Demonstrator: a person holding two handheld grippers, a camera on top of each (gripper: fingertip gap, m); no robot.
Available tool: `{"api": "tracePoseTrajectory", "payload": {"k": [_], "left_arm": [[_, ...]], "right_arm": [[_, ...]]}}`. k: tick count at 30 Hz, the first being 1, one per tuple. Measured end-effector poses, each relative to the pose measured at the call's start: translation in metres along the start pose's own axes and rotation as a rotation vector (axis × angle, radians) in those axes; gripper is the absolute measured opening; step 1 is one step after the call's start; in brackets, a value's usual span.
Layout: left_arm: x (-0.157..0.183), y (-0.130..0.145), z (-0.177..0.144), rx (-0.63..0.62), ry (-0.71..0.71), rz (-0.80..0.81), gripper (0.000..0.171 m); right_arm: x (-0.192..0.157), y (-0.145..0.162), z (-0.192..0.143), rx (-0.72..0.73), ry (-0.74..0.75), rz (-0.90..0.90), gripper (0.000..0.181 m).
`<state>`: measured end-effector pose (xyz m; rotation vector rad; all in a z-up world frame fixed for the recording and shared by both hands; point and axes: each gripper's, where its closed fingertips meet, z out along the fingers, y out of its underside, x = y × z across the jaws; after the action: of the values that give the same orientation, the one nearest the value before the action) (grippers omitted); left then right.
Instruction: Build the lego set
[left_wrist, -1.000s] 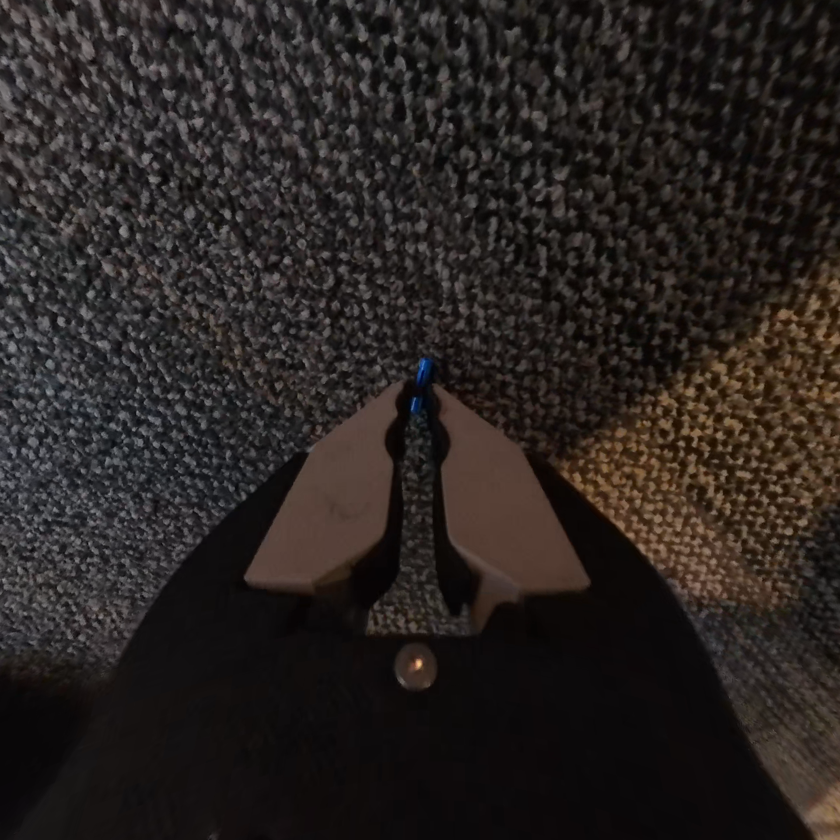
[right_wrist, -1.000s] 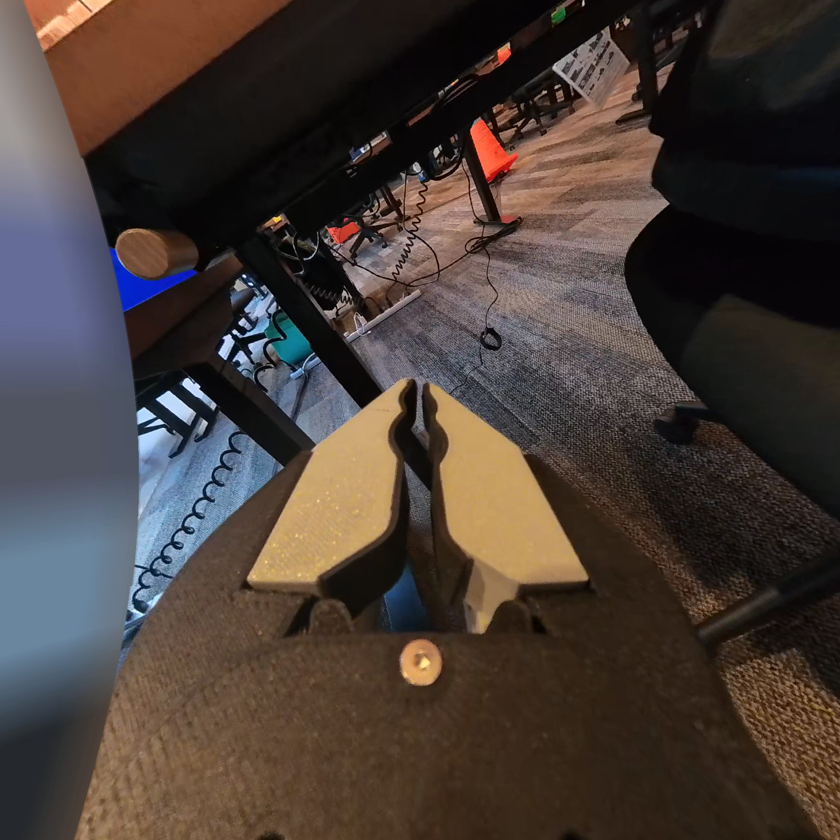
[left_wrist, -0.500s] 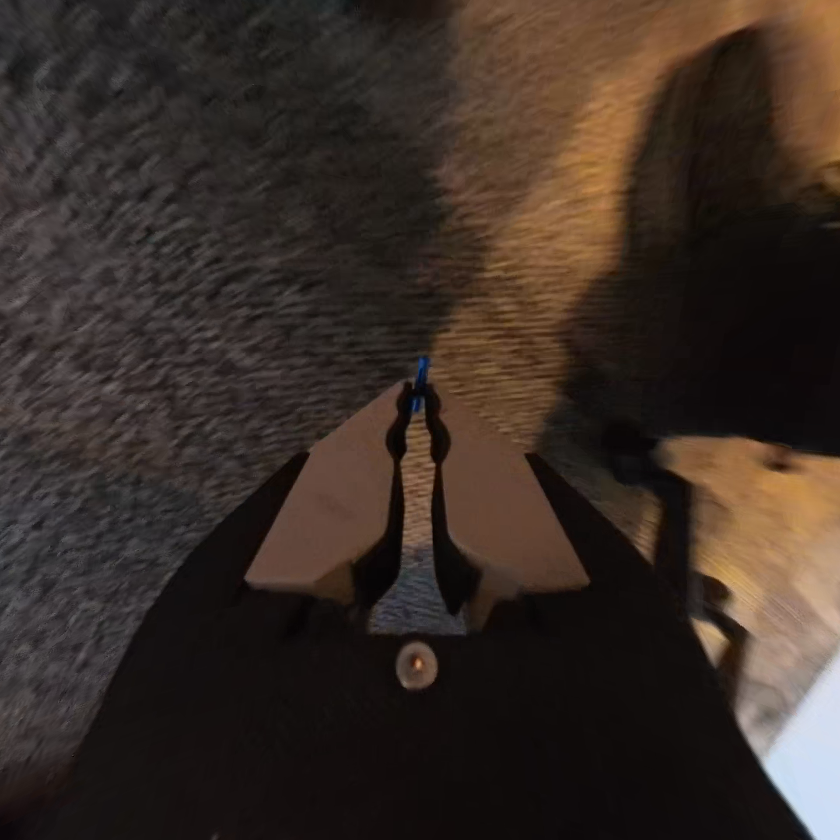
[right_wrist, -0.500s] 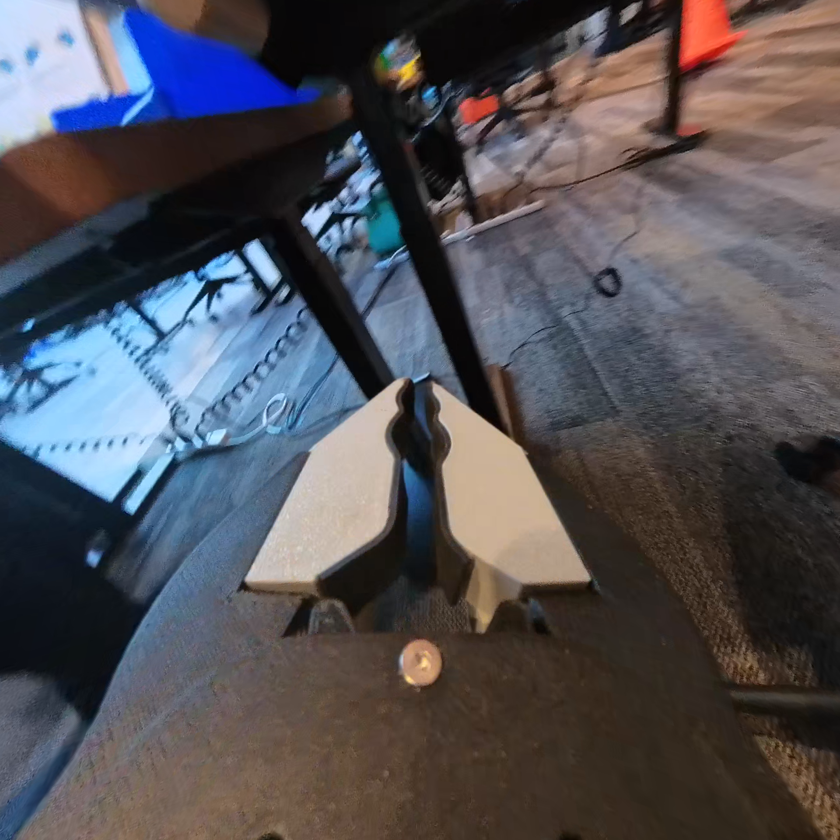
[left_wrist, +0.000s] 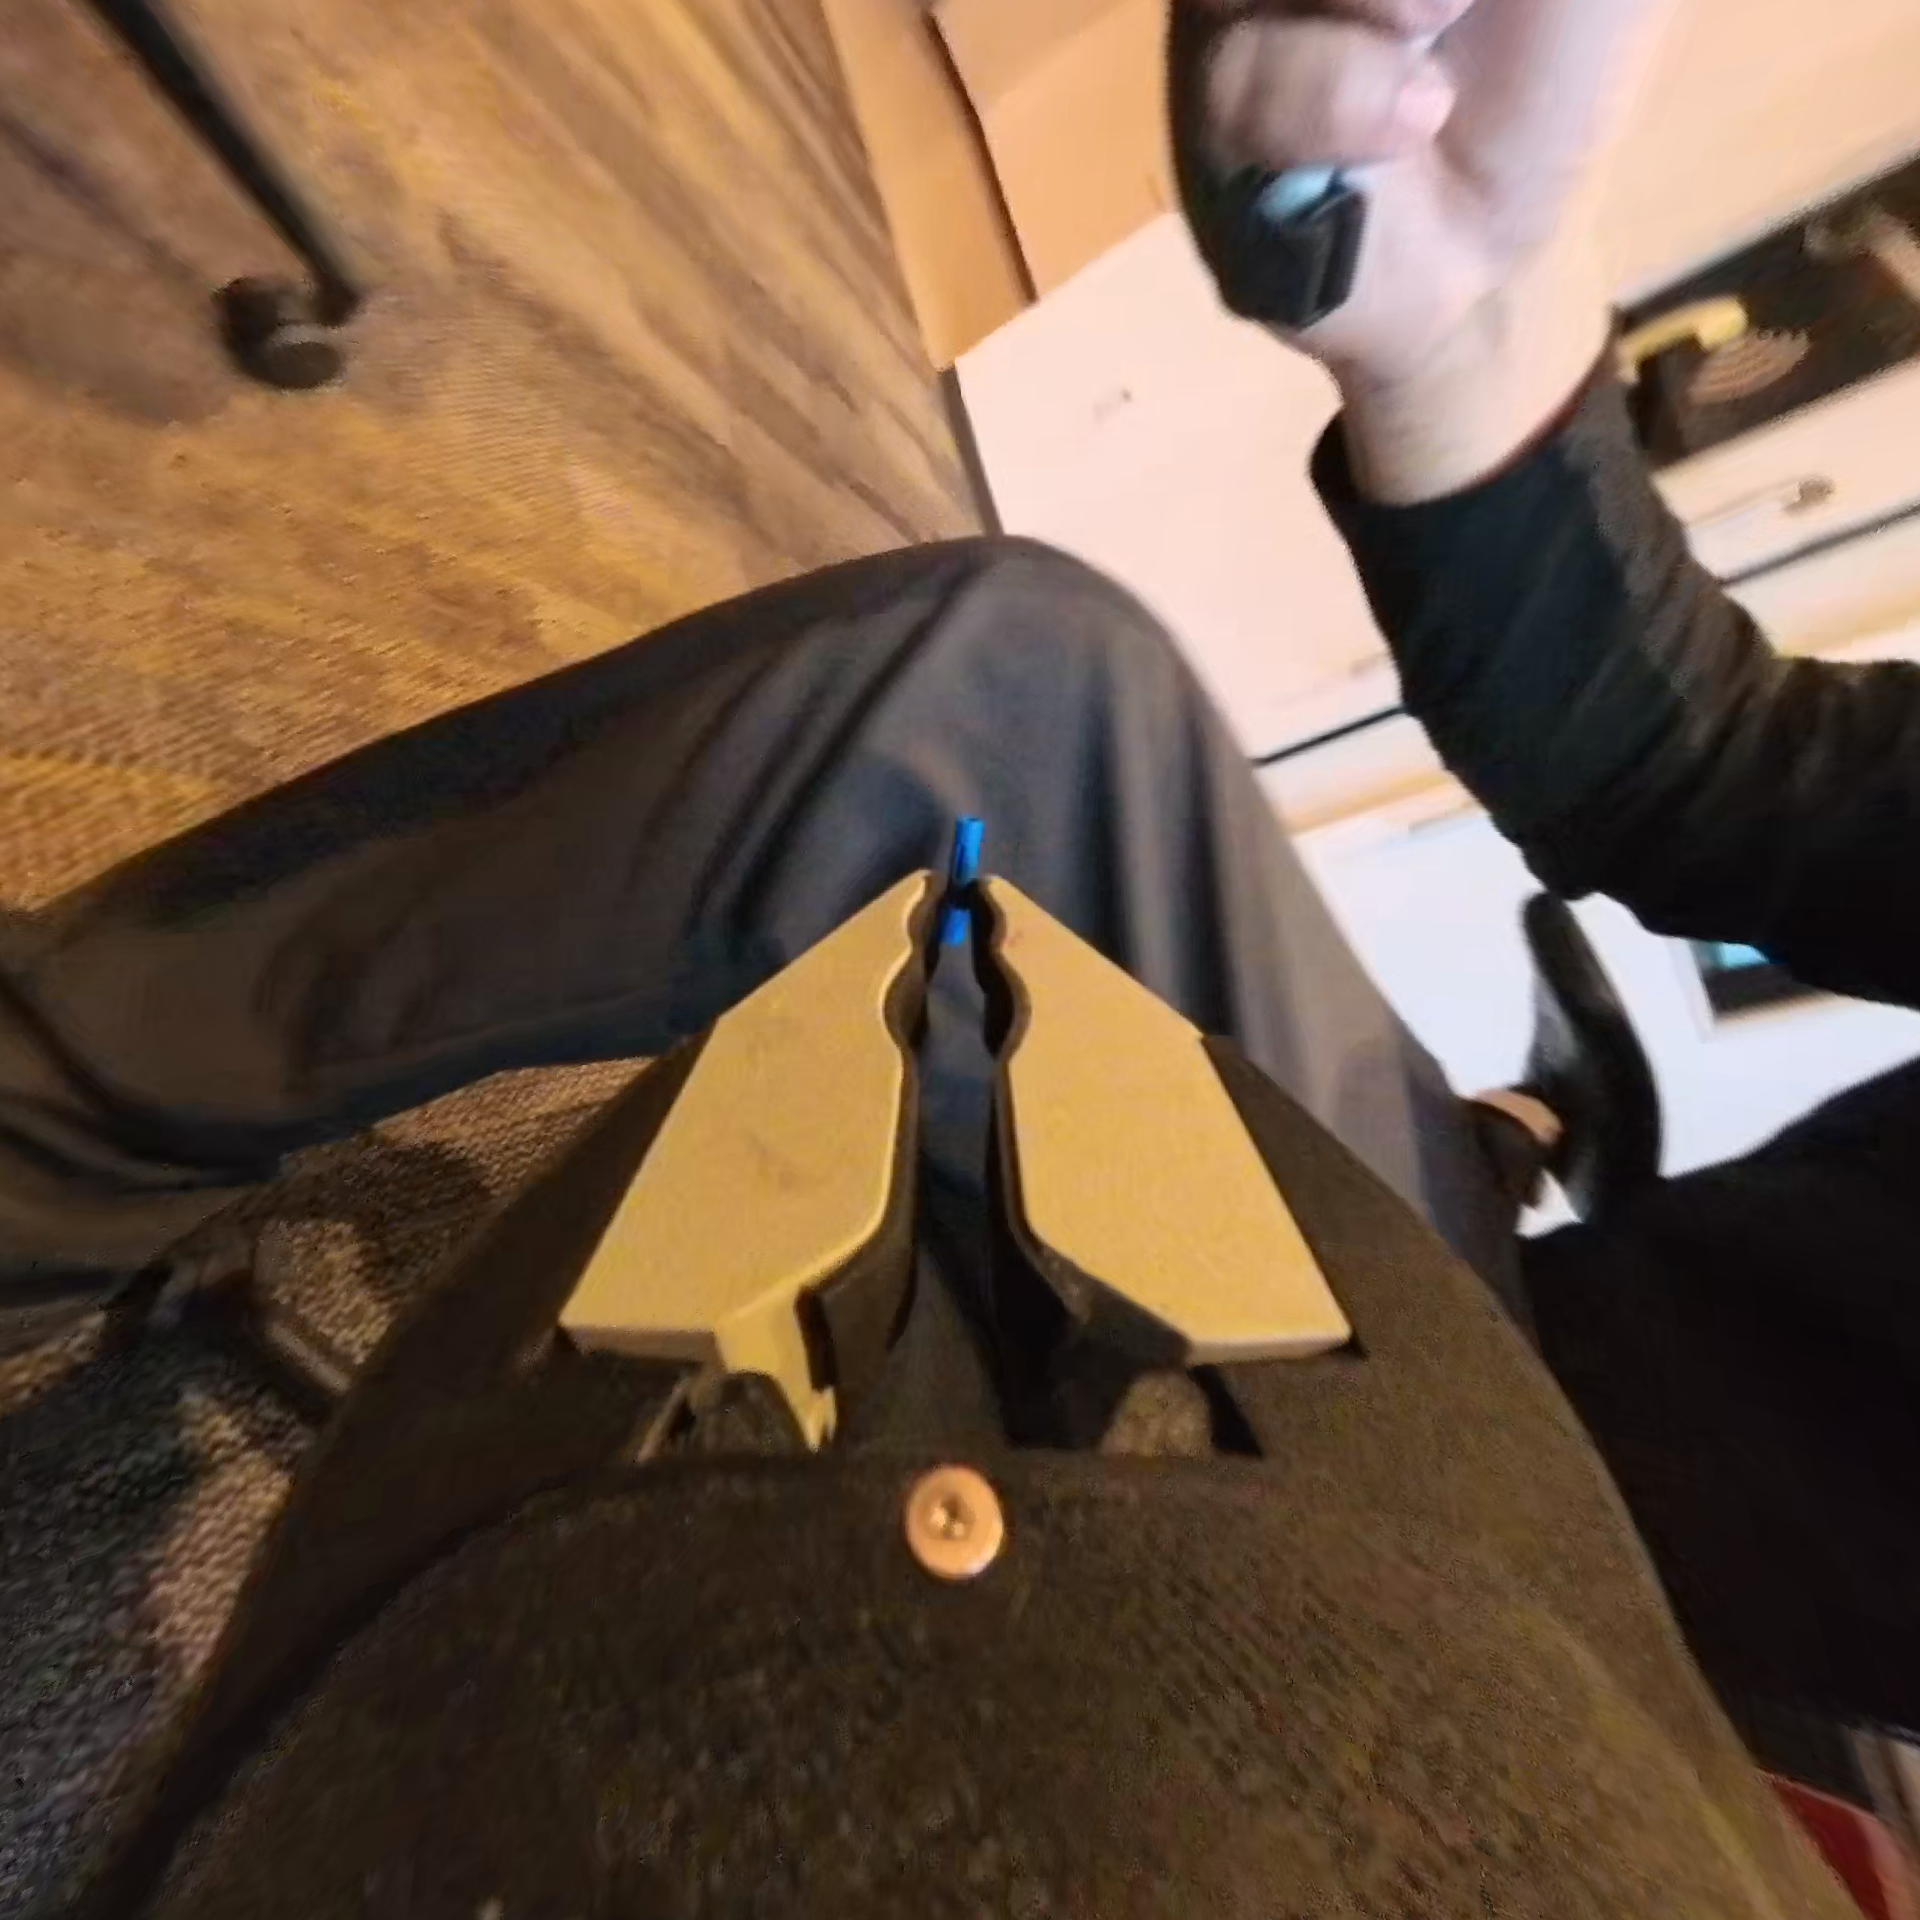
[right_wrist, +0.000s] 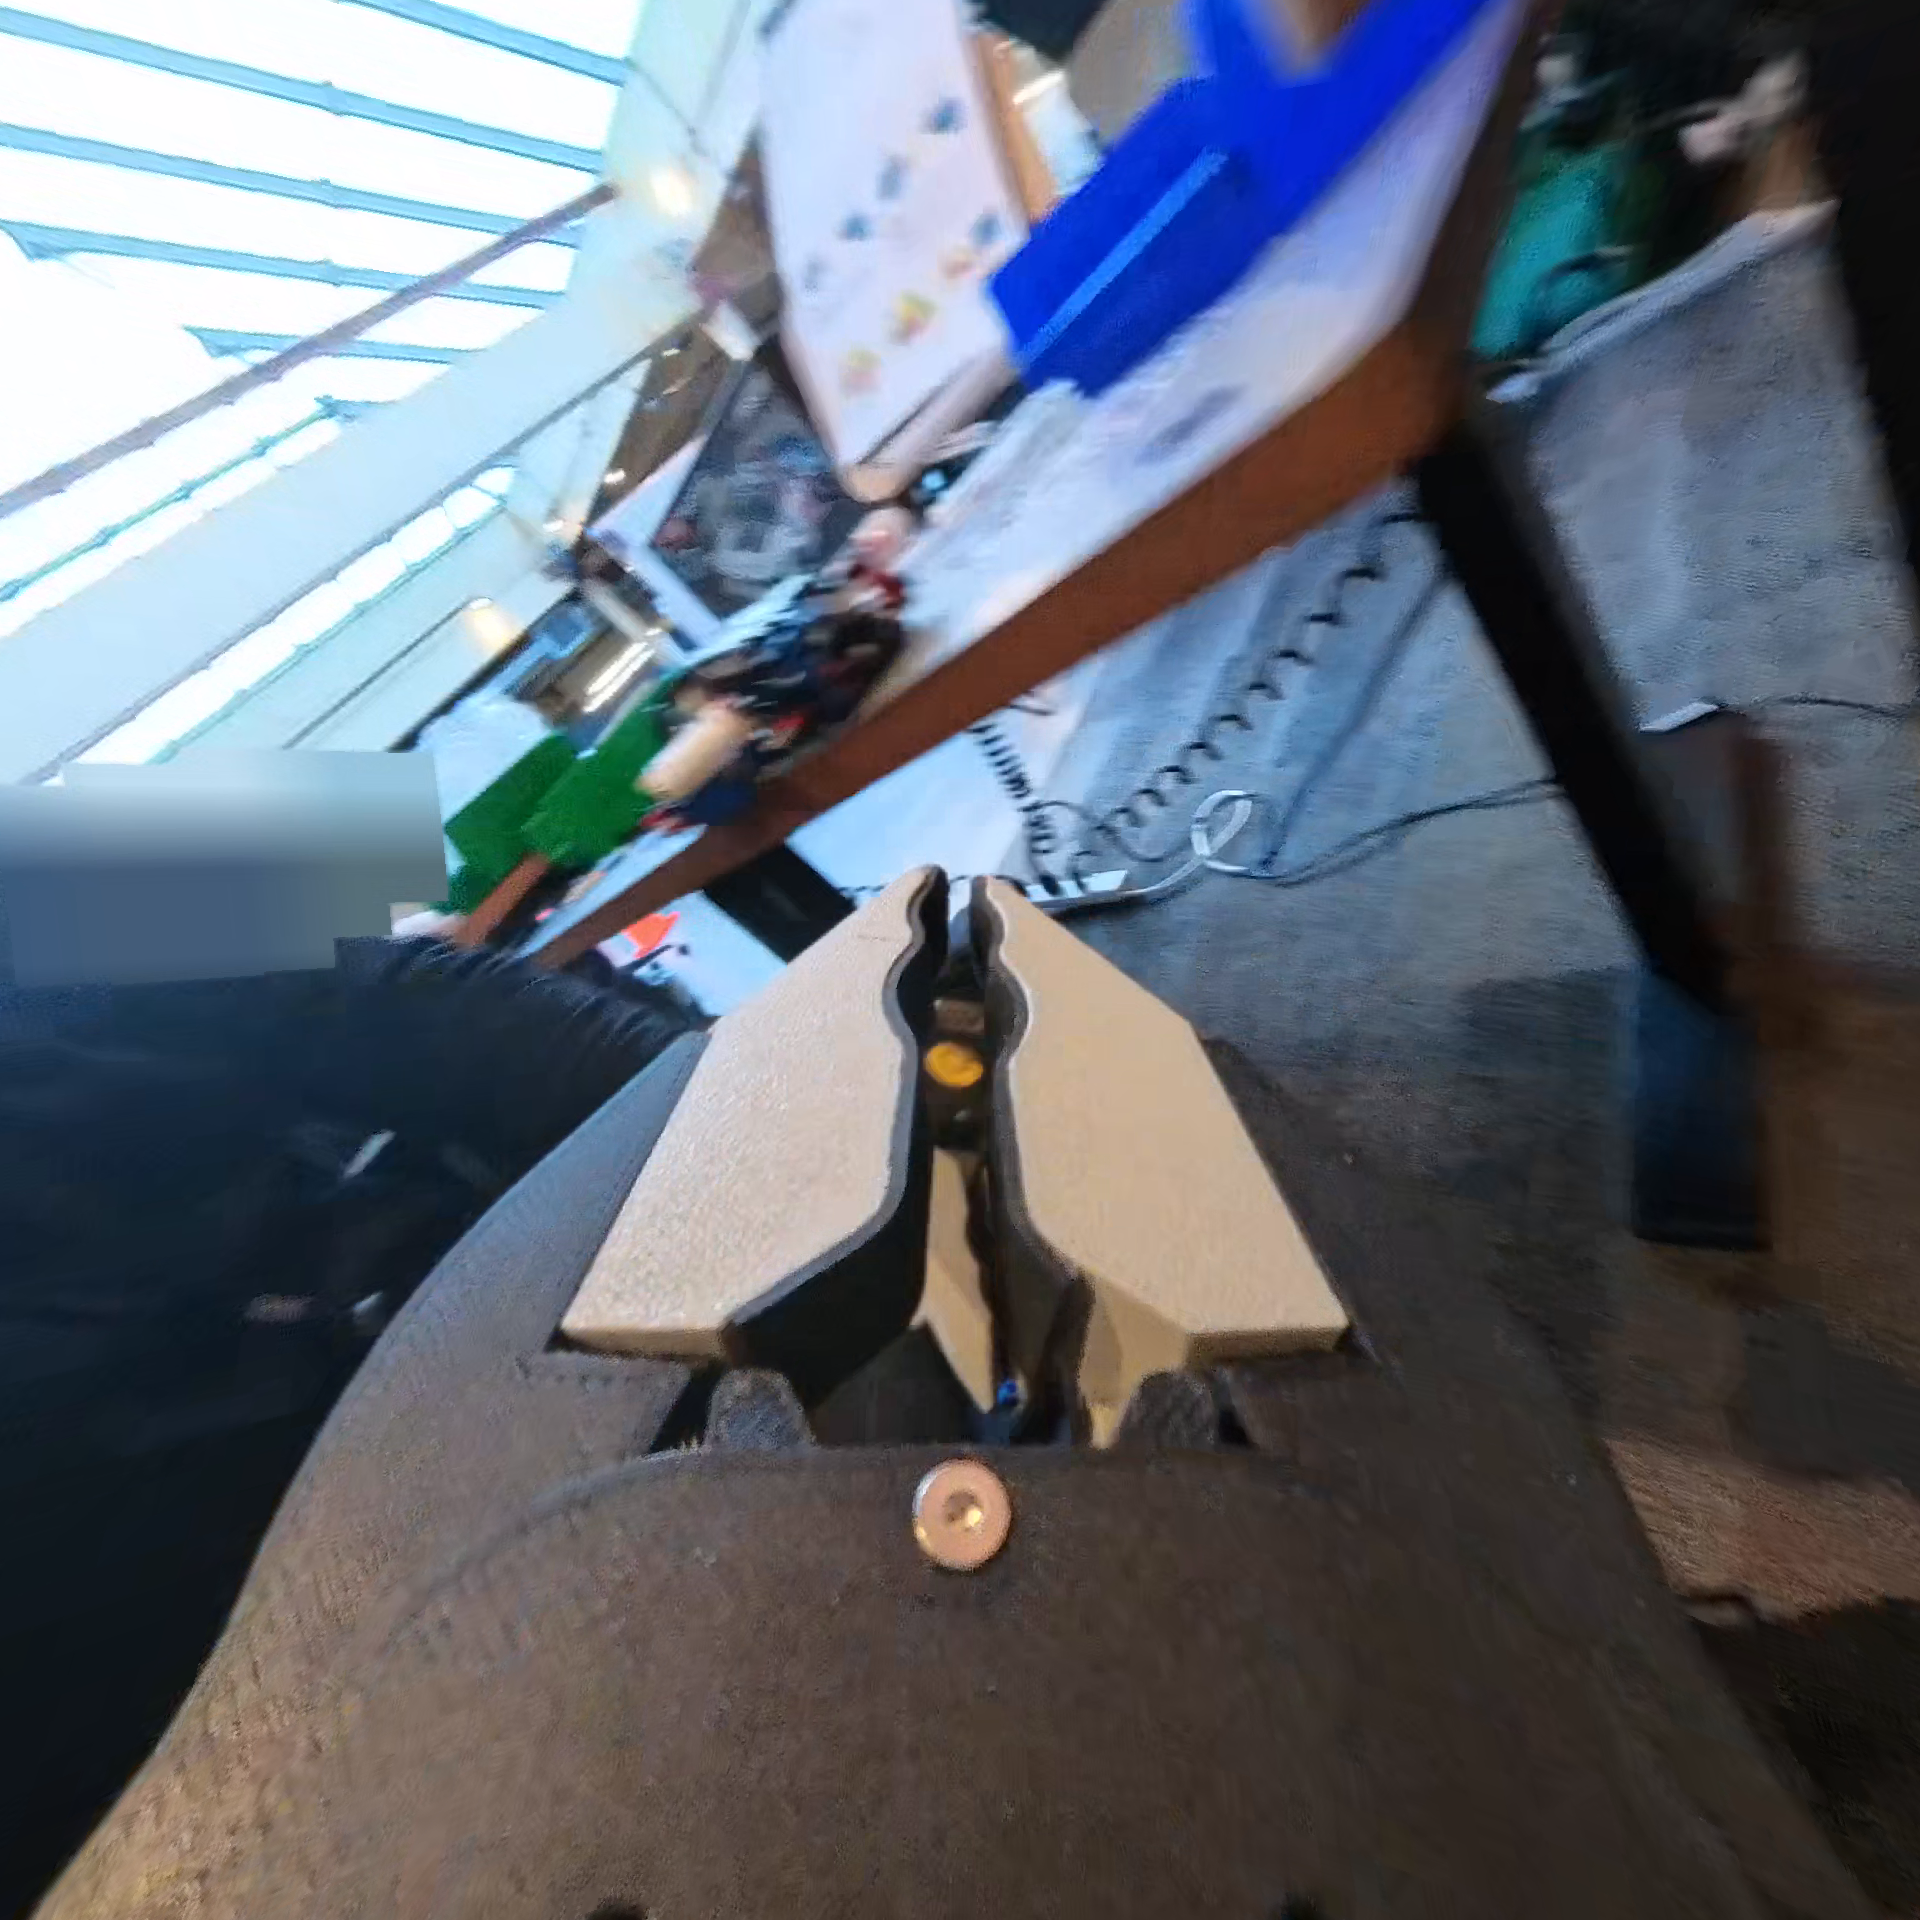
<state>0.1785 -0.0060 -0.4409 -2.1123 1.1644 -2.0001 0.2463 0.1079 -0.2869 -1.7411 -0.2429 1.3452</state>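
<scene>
Close in, my left gripper (left_wrist: 958, 883) pinches a small blue lego piece (left_wrist: 962, 854) at the very tips of its tan fingers (left_wrist: 790, 1132), the piece standing nearly upright and poking out past them. Just behind it lies a leg in grey trousers (left_wrist: 727, 748), with brown-lit carpet (left_wrist: 468, 343) beyond and a dark chair caster (left_wrist: 283, 335) resting on it. To the upper right, a bare hand (left_wrist: 1455, 197) above a black sleeve (left_wrist: 1621, 665) grips a dark handle; a cardboard box (left_wrist: 997, 135) sits farther back.

My right gripper (right_wrist: 961, 883) has its grey fingers (right_wrist: 1122, 1132) drawn almost together, only a thin slit left at the tips. Something dark with a yellow dot shows through the gap lower down, though the blur leaves me unsure whether it is held or merely behind. Past the tips, a coiled cable (right_wrist: 1174, 779) trails over grey carpet (right_wrist: 1683, 468) beside a black table leg (right_wrist: 1558, 665). Farther off, a wooden table edge (right_wrist: 1039, 634) runs tilted across the view, carrying a blue bin (right_wrist: 1174, 229) and a white printed sheet (right_wrist: 894, 239), with bright windows (right_wrist: 208, 208) behind.
</scene>
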Motion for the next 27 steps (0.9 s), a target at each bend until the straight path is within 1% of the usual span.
{"api": "tracePoseTrajectory", "payload": {"k": [2,3,4,6,7,9,11,13,15,17,20,22,24,25,27], "left_arm": [[0.052,-0.004,0.001,-0.043,0.016,0.086,0.003],[0.078,-0.006,0.0,-0.05,0.025,0.123,0.003],[0.106,-0.009,-0.004,-0.046,0.046,0.153,0.003],[0.159,-0.012,-0.017,-0.023,0.072,0.223,0.003],[0.186,-0.012,-0.026,-0.004,0.09,0.254,0.003],[0.232,-0.008,-0.046,0.035,0.104,0.317,0.003],[0.267,0.002,-0.069,0.064,0.087,0.375,0.002],[0.295,0.015,-0.092,0.101,0.069,0.416,0.002],[0.313,0.027,-0.117,0.143,0.034,0.45,0.002],[0.32,0.035,-0.14,0.196,-0.037,0.489,0.003],[0.332,0.037,-0.172,0.322,-0.094,0.525,0.002],[0.343,0.036,-0.187,0.41,-0.132,0.617,0.003],[0.353,0.04,-0.196,0.438,-0.189,0.746,0.003],[0.364,0.043,-0.199,0.462,-0.173,0.812,0.003],[0.387,0.054,-0.205,0.484,-0.055,0.898,0.003]], "right_arm": [[-0.067,0.004,-0.005,-0.013,-0.124,-0.004,0.001],[-0.103,0.004,-0.008,0.003,-0.21,0.005,0.0],[-0.139,0.002,-0.012,0.033,-0.315,0.012,0.0],[-0.215,-0.001,-0.026,0.106,-0.578,0.006,0.0],[-0.246,-0.001,-0.033,0.142,-0.68,-0.018,0.0],[-0.293,0.007,-0.04,0.167,-0.81,-0.082,0.0],[-0.33,0.016,-0.042,0.176,-0.916,-0.13,0.0],[-0.358,0.022,-0.04,0.184,-1.002,-0.163,0.0],[-0.381,0.025,-0.039,0.192,-1.102,-0.169,0.0],[-0.395,0.028,-0.032,0.194,-1.164,-0.18,0.0],[-0.403,0.031,-0.015,0.187,-1.238,-0.146,0.0],[-0.402,0.042,0.008,0.132,-1.228,-0.152,0.0],[-0.399,0.061,0.039,0.043,-1.163,-0.2,0.0],[-0.399,0.071,0.053,0.001,-1.136,-0.234,0.0],[-0.402,0.086,0.074,-0.049,-1.097,-0.306,0.0]]}}
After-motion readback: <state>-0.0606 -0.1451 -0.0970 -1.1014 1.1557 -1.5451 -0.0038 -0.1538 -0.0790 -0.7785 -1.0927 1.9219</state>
